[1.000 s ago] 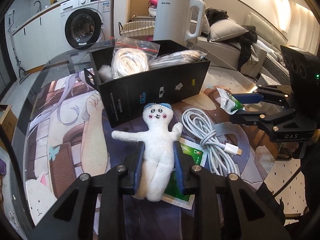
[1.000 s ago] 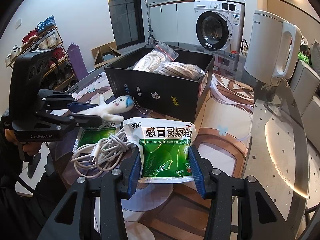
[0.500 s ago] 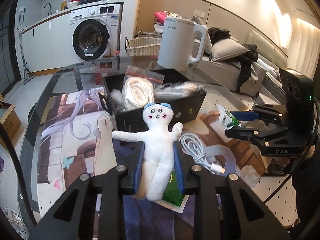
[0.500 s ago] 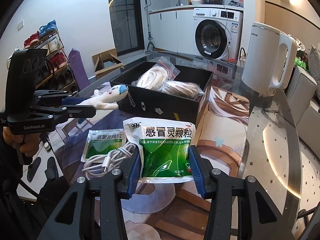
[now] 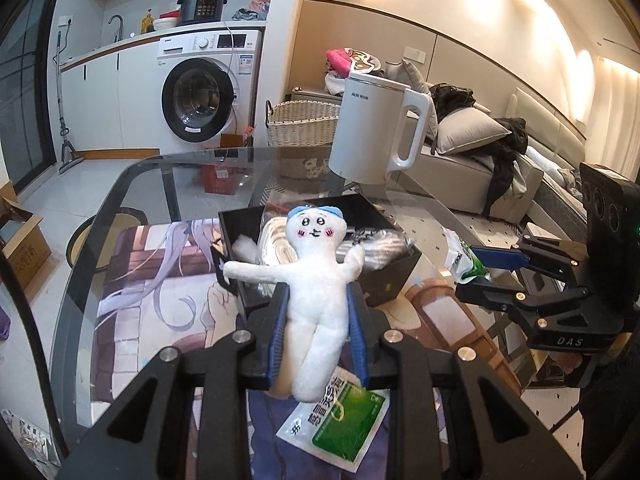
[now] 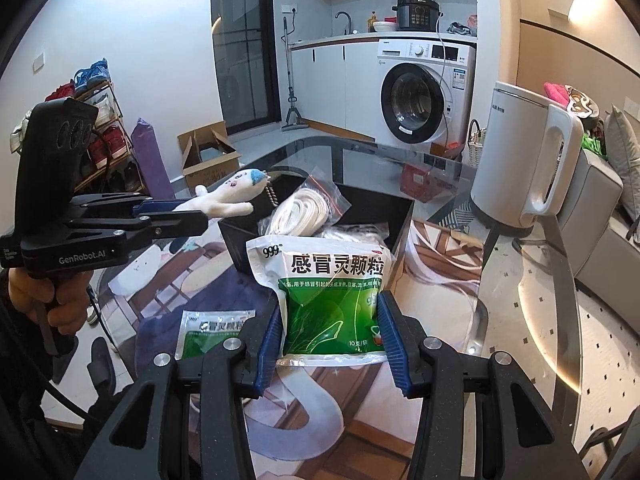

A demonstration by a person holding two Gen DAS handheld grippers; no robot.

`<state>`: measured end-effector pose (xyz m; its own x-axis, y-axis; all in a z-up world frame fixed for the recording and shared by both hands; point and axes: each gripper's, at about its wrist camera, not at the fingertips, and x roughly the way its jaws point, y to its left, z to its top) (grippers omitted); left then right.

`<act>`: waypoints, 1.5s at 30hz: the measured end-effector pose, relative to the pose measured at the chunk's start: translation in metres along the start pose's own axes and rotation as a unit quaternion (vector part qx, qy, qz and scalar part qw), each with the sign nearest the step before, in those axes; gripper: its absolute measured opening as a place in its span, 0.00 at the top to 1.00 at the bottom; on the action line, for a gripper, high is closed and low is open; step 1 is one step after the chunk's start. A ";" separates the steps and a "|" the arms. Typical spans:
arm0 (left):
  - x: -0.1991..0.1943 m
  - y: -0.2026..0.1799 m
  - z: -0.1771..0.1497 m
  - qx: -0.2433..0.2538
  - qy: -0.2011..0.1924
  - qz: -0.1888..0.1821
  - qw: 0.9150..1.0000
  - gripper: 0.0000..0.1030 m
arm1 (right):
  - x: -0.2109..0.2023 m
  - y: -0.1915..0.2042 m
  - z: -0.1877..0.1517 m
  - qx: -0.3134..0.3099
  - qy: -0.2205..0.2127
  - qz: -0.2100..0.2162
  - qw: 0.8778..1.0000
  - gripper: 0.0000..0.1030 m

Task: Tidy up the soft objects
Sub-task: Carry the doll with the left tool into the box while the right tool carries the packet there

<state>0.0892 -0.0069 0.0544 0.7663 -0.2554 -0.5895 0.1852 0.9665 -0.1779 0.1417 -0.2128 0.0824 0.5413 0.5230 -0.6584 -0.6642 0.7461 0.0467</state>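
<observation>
**Spotter:** Grippers first. Your left gripper is clamped on the white plush doll at its waist and legs, doll upright, arms out, head toward the black box. In the right wrist view that gripper points roughly level, the doll's head just beside the box's near corner, clear of the table.

**Checker:** And the right one?

**Spotter:** Your right gripper pinches the large green-and-white medicine pouch by its lower half, pads pressing both side edges, pouch standing upright off the table. It hangs in front of the box's near wall.

**Checker:** What sits in the box?

**Spotter:** Bagged coils of pale cord fill much of it; some bare floor shows at the right inner wall.

**Checker:** Room around you?

**Spotter:** A smaller pouch lies flat on the printed mat, below and between your grippers. The white kettle stands beyond the box's right side, apart from it. The glass table edge curves round on the far left; on your right the glass surface is bare between the box and the rim.
</observation>
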 end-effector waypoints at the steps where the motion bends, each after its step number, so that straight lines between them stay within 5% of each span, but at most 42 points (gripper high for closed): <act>1: 0.000 -0.002 0.002 0.000 -0.001 0.000 1.000 0.75 | 0.000 0.000 0.002 -0.001 -0.002 -0.001 1.000 0.55; 45: 0.075 0.013 0.042 -0.018 0.007 0.007 1.000 0.75 | 0.070 -0.011 0.062 -0.003 0.037 -0.034 0.999 0.55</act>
<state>0.1743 -0.0122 0.0410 0.7600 -0.2429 -0.6028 0.1528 0.9683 -0.1975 0.2190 -0.1588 0.0822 0.5464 0.4390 -0.7132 -0.6302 0.7764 -0.0049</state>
